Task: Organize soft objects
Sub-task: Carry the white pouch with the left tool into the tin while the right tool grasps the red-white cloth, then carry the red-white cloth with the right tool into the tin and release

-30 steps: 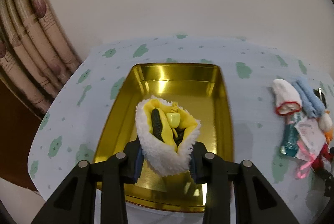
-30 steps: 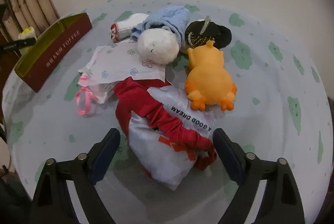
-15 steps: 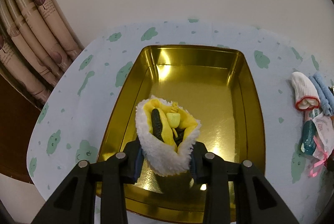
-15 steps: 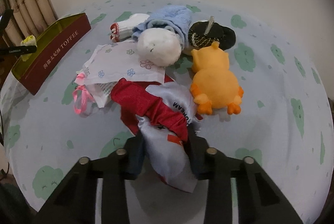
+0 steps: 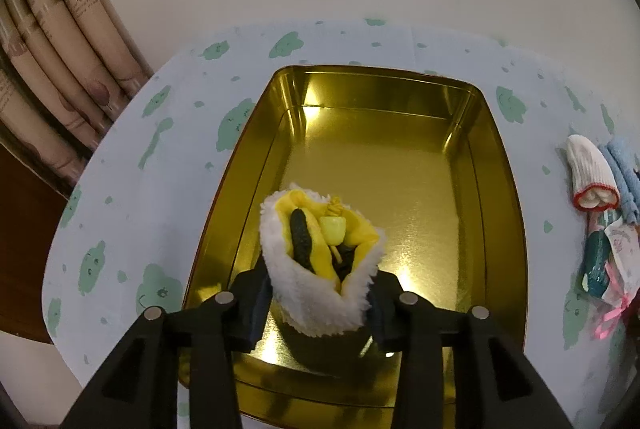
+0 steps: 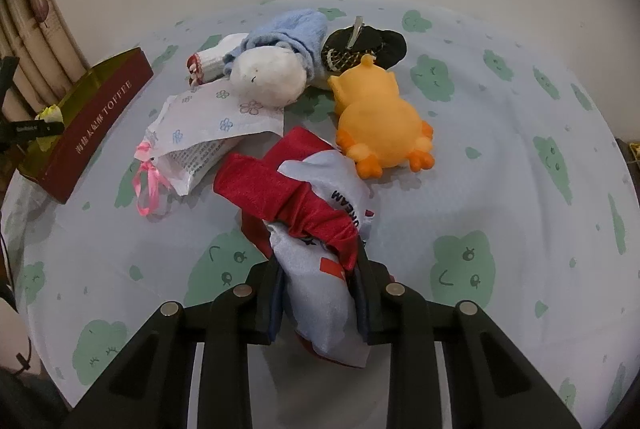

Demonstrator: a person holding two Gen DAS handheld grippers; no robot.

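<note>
Soft objects are being moved, one per hand, from a heap on the surface (image 6: pixel 500 189) into a gold tin (image 5: pixel 492 133). The left tongs (image 5: pixel 320 303) are clamped on a white fleece pouch with yellow lining (image 5: pixel 316 269), held over the tin's near end at about 6 o'clock of its floor; whether the pouch already rests on the metal I cannot tell, as its underside is hidden. The right tongs (image 6: pixel 320 289) are pinched narrow on a grey-and-red drawstring bag (image 6: pixel 316 269) at the near edge of the heap.

The step in hand looks like a placing on the left and a pick-up on the right. Next, the left calls for lowering the pouch to the tin floor and opening the tongs, ideally toward a corner so room is left. The right then needs a lift clear of the heap and a carry toward 9 o'clock, where the tin's red side (image 6: pixel 92 125) shows.

Left in the heap at 12 o'clock of the bag: an orange plush duck (image 6: pixel 380 117), a white plush ball (image 6: pixel 272 77), a blue knit sock (image 6: pixel 296 29), and a floral packet with pink ribbon (image 6: pixel 212 121).
</note>
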